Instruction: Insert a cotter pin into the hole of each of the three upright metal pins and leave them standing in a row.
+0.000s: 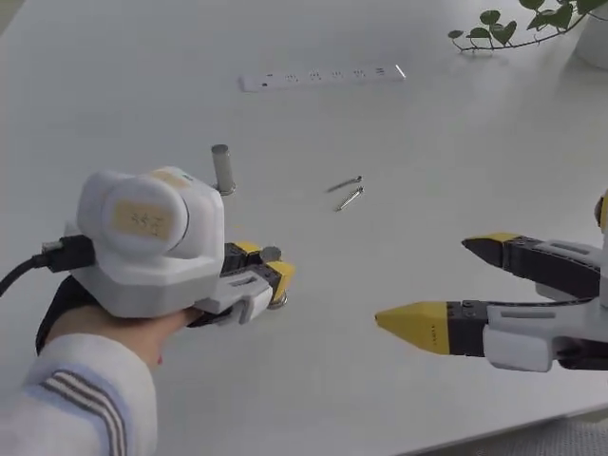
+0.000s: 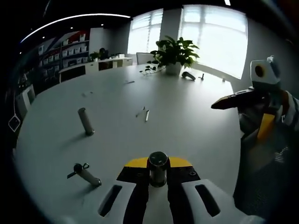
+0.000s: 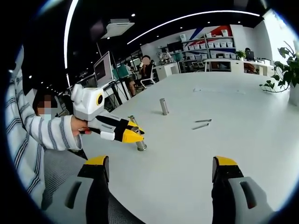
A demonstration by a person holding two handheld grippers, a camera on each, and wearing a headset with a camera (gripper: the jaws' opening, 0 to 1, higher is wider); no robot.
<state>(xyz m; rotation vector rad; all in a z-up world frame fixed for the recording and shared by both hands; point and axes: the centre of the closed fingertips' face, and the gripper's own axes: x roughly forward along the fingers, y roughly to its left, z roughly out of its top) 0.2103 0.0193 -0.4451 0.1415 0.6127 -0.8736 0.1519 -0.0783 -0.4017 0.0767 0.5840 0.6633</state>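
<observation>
Overhead, the head view looks down on a wide white counter (image 1: 313, 380) with a power strip (image 1: 323, 76) along its far side and a trailing plant (image 1: 513, 24) at the corner. The left gripper (image 1: 277, 277) has its jaws closed on an upright metal pin (image 1: 271, 254), a second pin (image 1: 221, 169) stands upright farther back, and two loose cotter pins (image 1: 347, 185) lie side by side near the middle, long axes slanting across the counter. The right gripper (image 1: 432, 283) hovers off to the side, jaws spread wide and holding nothing. From the left gripper view, bright windows and shelving ring the room; the clamped pin (image 2: 158, 173) stands vertical between the jaws, the second (image 2: 86, 121) stands well apart, and a third (image 2: 86, 173) lies on its side, apparently with a cotter loop at one end. That makes three metal pins. The right gripper view shows an open office with people at desks behind, the held pin (image 3: 138, 137) upright on the counter, the other standing pin (image 3: 164, 106) beyond it, and the same two cotter pins (image 3: 202, 123) lying flat.
</observation>
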